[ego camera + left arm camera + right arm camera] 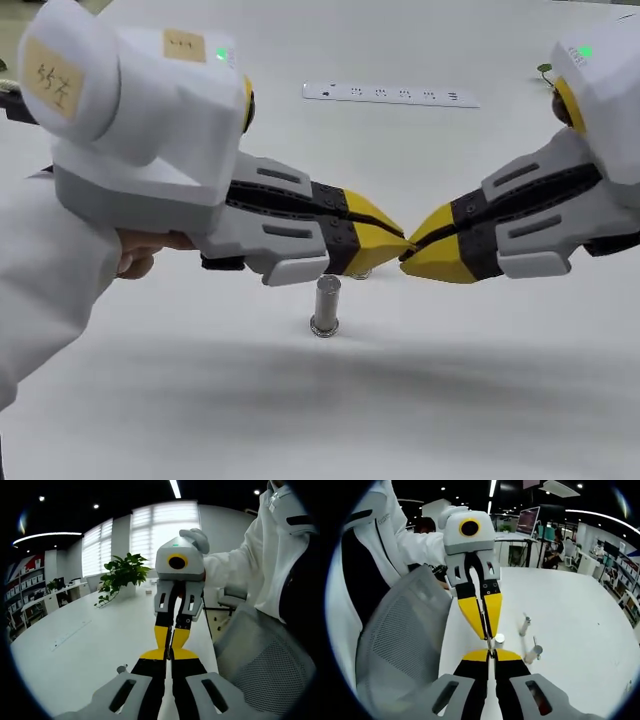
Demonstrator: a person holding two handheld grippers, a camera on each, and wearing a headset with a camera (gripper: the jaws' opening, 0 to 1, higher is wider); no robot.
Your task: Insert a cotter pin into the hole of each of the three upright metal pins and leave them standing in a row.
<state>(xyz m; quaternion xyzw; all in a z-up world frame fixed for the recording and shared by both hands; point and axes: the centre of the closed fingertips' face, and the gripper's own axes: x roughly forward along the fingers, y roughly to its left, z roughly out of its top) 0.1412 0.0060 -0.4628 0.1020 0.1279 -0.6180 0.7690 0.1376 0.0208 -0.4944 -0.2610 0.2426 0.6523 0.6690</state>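
Nearest the person, a white sleeve [45, 290] covered the arm behind the left gripper [395, 238]. Just past it the bare metal pin [325, 305] stood upright on the bench [200, 400], well in from the near edge, with nothing through it. I could not make out its cross hole.

Above and slightly beyond that pin, the left gripper met the right gripper [420, 245] tip to tip. Both pairs of jaws were pinched narrow. In the right gripper view a thin metal sliver, which I took for the cotter pin [490, 645], bridged the two sets of tips, so both seemed to be nipping it.

Farther across the bench, the second metal pin [535, 653] and the third metal pin [525, 625] stood upright near each other, each with a thin piece showing at its top. They were probably fitted already, which left only the bare one to do.

To do this step well, one gripper should take a firm hold on the cotter pin's head end with the legs free and straight. The other should steady the bare pin low on its body. The legs should be brought level with the hole and pushed squarely, without nudging the two neighbours.

A power strip [390, 95] lay toward the bench's far edge.
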